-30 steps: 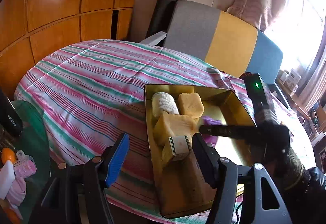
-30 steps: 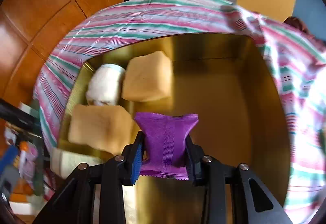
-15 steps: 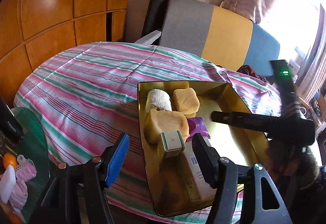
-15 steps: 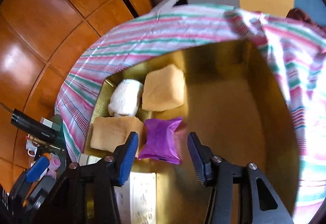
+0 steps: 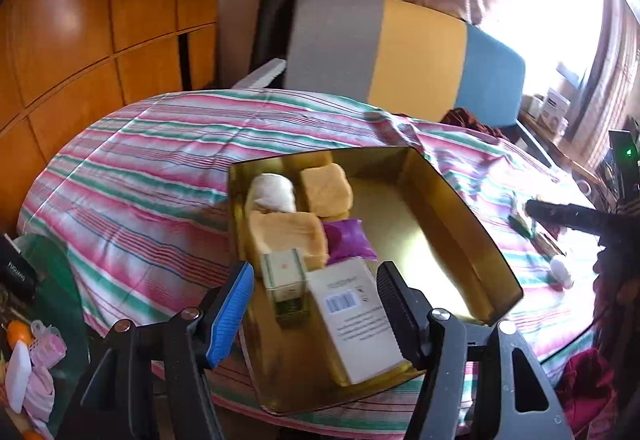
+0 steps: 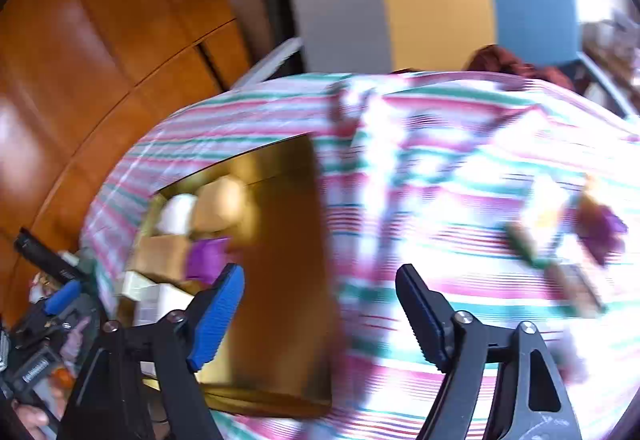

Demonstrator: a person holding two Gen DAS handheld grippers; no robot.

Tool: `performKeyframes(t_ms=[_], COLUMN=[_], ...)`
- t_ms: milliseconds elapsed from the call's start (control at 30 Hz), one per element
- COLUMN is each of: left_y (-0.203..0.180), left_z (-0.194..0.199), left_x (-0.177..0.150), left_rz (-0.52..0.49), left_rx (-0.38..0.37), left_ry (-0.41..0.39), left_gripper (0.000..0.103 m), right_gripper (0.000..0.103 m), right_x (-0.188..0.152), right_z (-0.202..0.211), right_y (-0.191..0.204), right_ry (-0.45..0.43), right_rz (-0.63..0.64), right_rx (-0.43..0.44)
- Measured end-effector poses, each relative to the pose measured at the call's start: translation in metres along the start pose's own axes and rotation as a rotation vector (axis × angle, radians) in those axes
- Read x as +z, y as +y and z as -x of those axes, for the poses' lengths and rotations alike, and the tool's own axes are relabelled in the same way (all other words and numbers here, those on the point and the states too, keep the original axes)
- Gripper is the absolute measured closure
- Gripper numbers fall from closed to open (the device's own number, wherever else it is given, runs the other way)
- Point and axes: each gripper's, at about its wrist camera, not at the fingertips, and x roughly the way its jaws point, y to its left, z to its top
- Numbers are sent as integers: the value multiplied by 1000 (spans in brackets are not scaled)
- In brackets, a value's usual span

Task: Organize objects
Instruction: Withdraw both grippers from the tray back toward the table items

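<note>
The left hand-held gripper (image 5: 314, 300) is seen spread wide with nothing pinched between its fingers, hung over the near end of the gold tin (image 5: 448, 199). The right hand-held gripper (image 6: 318, 310) is caught with its jaws opening and nothing between them; it is held above the striped cloth (image 5: 160, 167) just beside the tin's right wall, and its own view is smeared by motion.

Inside the tin, everything is packed along the left wall. At the near end a white box with a barcode (image 5: 354, 314) is laid flat, and a small cream and green box (image 5: 285, 278) is stood just beside it on the left. Behind these a purple packet (image 5: 347, 240) is lodged, touching a tan block (image 5: 286, 234) on its left. Farther back a white roll (image 5: 272, 191) and a second tan block (image 5: 326, 189) are set side by side. The right half of the tin's floor is bare.

The tin is rested on the cloth-covered counter (image 5: 120, 199). To the right of the tin, well apart from it, several small items (image 6: 560, 240) are scattered on the cloth, too blurred to be told apart, one of them purple. Beyond the tin's far end a grey, yellow and blue chair back (image 5: 400, 51) is seen.
</note>
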Motion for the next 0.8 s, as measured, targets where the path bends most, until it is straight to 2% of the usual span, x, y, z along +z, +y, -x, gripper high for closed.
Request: performKeyframes(t_ms=[233, 467, 567, 600, 700, 800], left_y=[-33, -92, -121, -132, -167, -204], left_z=[-9, -21, -27, -31, -42, -52], left_x=[5, 11, 12, 12, 11, 10], left_rz=[-63, -171, -219, -233, -265, -338], left_rx=[-76, -211, -251, -271, -334, -372], left_ry=[35, 90, 114, 132, 189, 209], left_gripper=[38, 38, 38, 38, 38, 39], right_gripper=[22, 18, 18, 18, 18, 18], right_x=[1, -19, -38, -40, -42, -45], right_z=[46, 81, 87, 93, 97, 98], right_y=[-103, -218, -261, -267, -277, -284], right_ry=[-38, -133, -131, -158, -169, -162], right_rz=[-88, -318, -528, -571, -625, -670], right_rx=[-218, -420, -419, -404, -407, -375])
